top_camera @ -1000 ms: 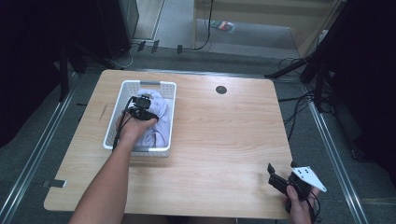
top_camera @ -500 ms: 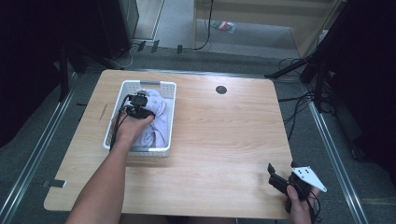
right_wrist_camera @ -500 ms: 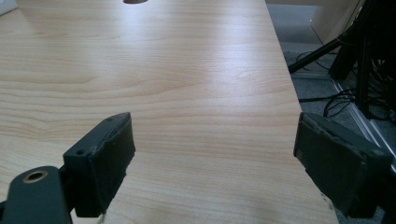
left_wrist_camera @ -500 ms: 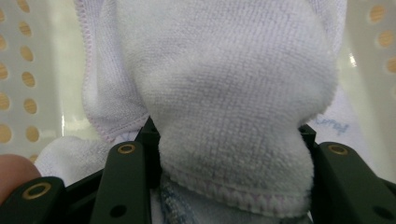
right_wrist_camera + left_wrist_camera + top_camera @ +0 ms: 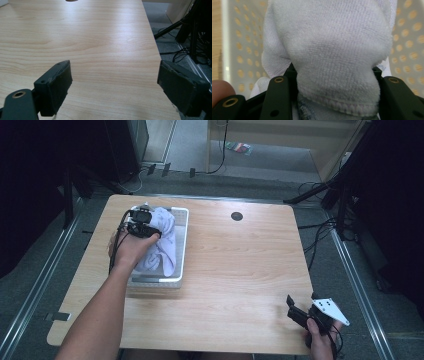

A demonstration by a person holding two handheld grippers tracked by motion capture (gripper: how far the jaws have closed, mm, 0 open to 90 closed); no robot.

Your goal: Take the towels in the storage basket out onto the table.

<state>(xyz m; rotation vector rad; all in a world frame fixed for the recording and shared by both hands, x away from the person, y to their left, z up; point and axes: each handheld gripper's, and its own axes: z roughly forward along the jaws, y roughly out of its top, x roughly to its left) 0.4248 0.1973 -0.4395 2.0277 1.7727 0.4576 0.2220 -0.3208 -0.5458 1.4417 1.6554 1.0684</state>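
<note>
**Over the basket: left claw clamps a white towel**

At the table's [image 5: 240, 270] left side, a white perforated basket [image 5: 182, 245] sits on the wood, its long side running away from the person. Over it, the left claw [image 5: 150, 231] grips a pale, lavender-tinged white terry towel [image 5: 164, 240], and its jaws have just been closing, with the cloth between them. From the high view, the towel bunches up at the claw and hangs down into the basket, part of it lying against the right-hand wall. Along the left gripper view, the towel [image 5: 332, 55] bulges between the two black jaws, which press into it from both sides; a stitched hem runs across the bottom of the fold. Behind the cloth are the basket's holed walls [image 5: 409, 45], with wood grain showing through the holes, and a fingertip [image 5: 218, 88] sits at the lower left edge.

Well apart from all this, the right claw [image 5: 292, 307] rests at the table's near right corner, held in the person's right hand [image 5: 320, 340], the grey three-cornered plate [image 5: 330, 309] on its top. Its jaws stand wide with nothing between them; the right gripper view looks past them across bare tabletop [image 5: 100, 45] toward the table's far edge, with cables and black stand legs on the floor [image 5: 172, 35] to the right.
</note>
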